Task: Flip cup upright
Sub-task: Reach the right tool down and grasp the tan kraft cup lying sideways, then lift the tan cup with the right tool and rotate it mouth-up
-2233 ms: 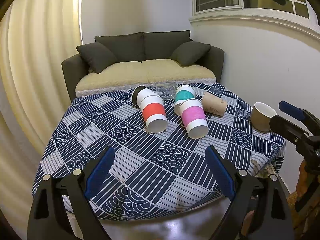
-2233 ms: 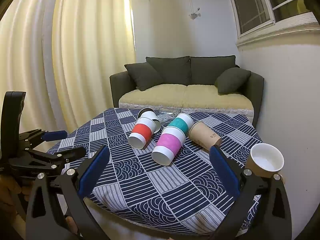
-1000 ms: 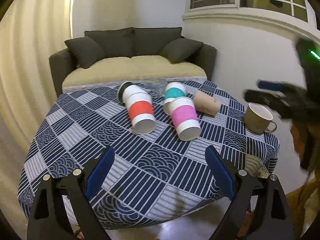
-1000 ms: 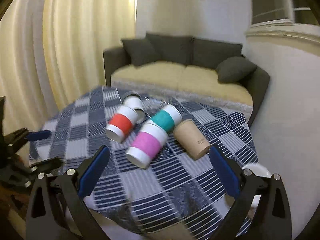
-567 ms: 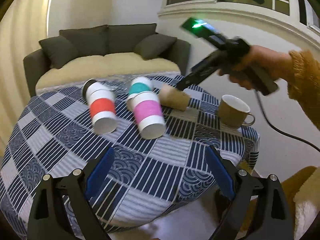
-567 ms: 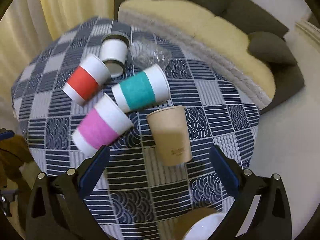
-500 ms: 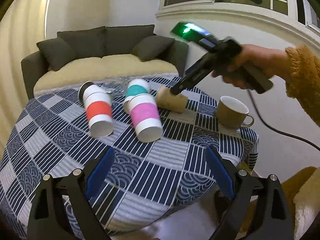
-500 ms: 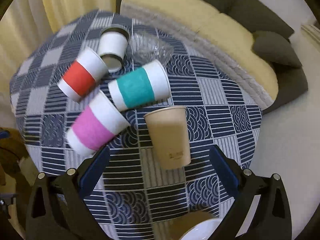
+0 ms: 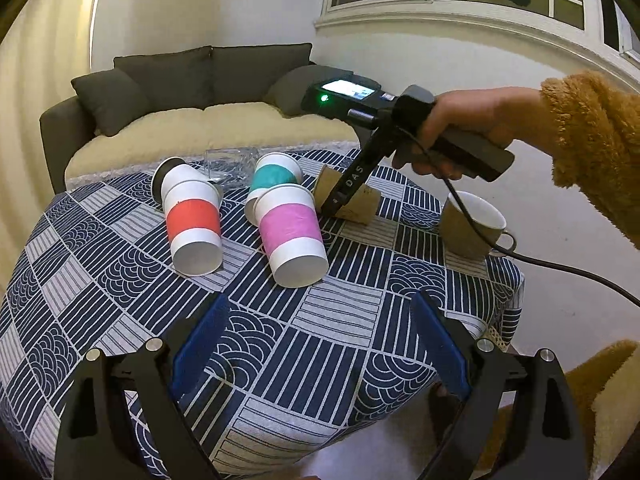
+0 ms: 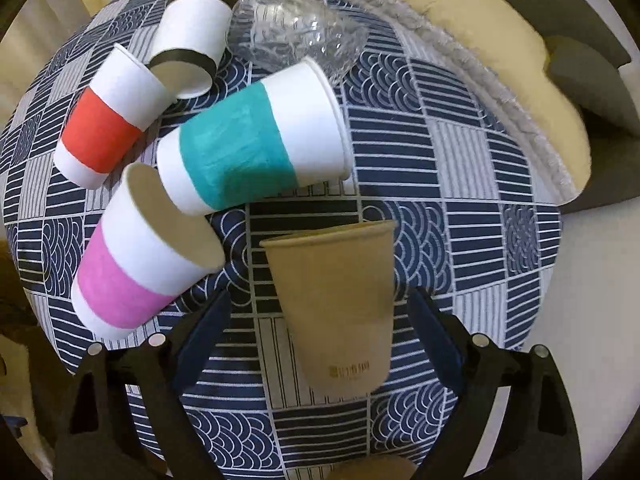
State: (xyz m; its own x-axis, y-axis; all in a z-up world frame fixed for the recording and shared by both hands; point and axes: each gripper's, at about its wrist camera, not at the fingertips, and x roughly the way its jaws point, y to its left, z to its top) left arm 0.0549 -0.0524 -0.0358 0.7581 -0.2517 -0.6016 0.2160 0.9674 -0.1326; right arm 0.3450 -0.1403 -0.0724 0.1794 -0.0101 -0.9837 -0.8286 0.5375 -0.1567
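A plain brown paper cup (image 10: 340,304) lies on its side on the patterned tablecloth, also seen in the left wrist view (image 9: 362,202). My right gripper (image 10: 320,328) is open, pointing down over it with one finger on each side, apart from it. Pink-banded (image 10: 136,264), teal-banded (image 10: 248,136), red-banded (image 10: 104,120) and black-rimmed (image 10: 192,32) cups lie on their sides nearby. My left gripper (image 9: 318,344) is open and empty over the near table edge.
A brown mug (image 9: 472,222) stands upright at the table's right edge. A crumpled clear plastic cup (image 10: 296,32) lies behind the cups. A sofa (image 9: 192,120) stands behind the table. The right gripper's cable (image 9: 560,268) hangs past the mug.
My right gripper has swung in from the right and dropped over the brown cup, now straddling it. The left gripper has shifted slightly closer and stayed open.
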